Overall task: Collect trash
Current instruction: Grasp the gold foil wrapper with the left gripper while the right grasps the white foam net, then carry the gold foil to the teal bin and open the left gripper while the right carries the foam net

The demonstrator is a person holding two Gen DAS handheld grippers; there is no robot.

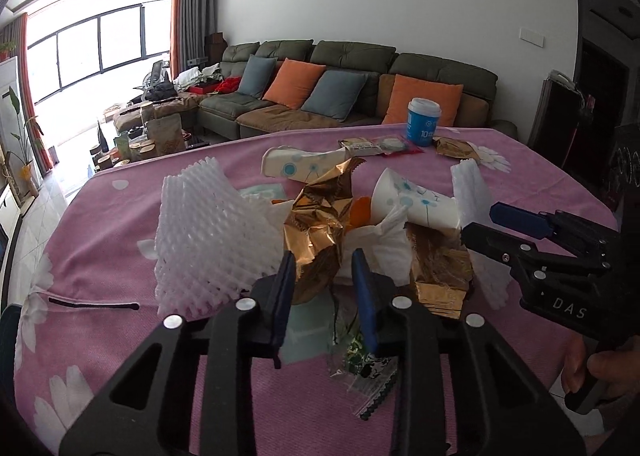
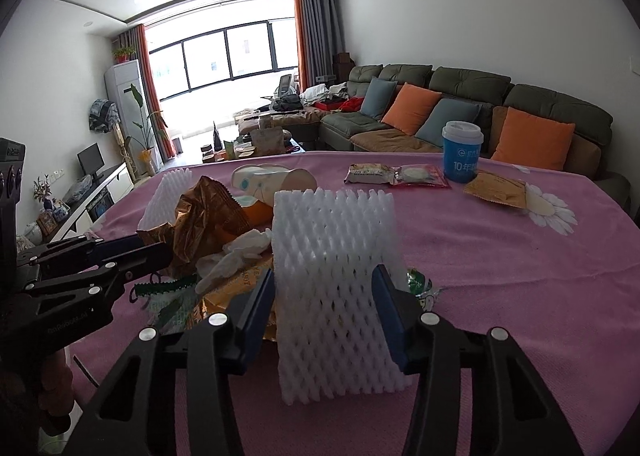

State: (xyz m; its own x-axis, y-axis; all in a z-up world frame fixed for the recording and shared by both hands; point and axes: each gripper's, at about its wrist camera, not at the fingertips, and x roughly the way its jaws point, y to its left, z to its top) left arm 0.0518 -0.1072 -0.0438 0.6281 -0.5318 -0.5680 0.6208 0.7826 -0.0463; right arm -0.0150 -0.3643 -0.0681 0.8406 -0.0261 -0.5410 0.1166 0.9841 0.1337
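Grippers spread: left gripper [image 1: 325, 270] around gold wrapper [image 1: 316, 224], right gripper [image 2: 324, 286] around foam net [image 2: 334, 268]

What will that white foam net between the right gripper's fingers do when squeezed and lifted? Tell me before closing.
The white foam net stands between the open right gripper fingers. Its open mesh suggests that it will probably squash inward rather than resist. It looks very light for its size, so it should lift easily. Standing on edge on the pink cloth, it could tip if nudged on one side.
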